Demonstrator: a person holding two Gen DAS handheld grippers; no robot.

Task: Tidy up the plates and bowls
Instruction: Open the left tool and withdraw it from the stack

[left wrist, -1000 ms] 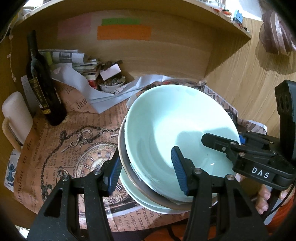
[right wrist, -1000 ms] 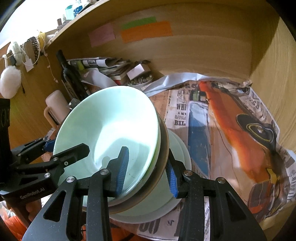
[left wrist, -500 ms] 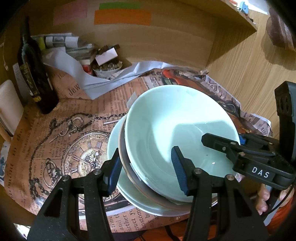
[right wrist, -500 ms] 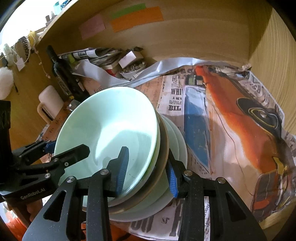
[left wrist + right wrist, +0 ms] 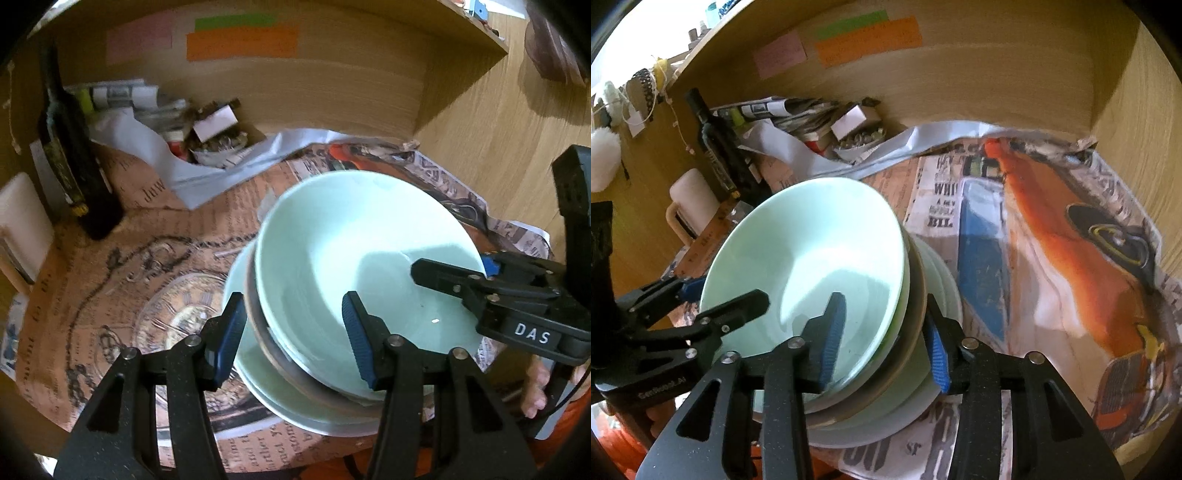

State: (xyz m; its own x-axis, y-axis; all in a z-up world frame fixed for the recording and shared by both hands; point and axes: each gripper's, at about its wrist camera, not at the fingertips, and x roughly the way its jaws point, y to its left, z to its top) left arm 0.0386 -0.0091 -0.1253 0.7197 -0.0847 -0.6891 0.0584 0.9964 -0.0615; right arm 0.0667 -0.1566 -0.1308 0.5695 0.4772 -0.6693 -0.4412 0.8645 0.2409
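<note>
Straddling the stack's rim, both grippers' jaws.

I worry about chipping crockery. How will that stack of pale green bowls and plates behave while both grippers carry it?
The stack looks glazed, so probably slippery against the pads. The left gripper and right gripper each straddle several rims at opposite sides, and the top bowl sits tilted, so pieces may shift. It is likely heavy and brittle.
</note>
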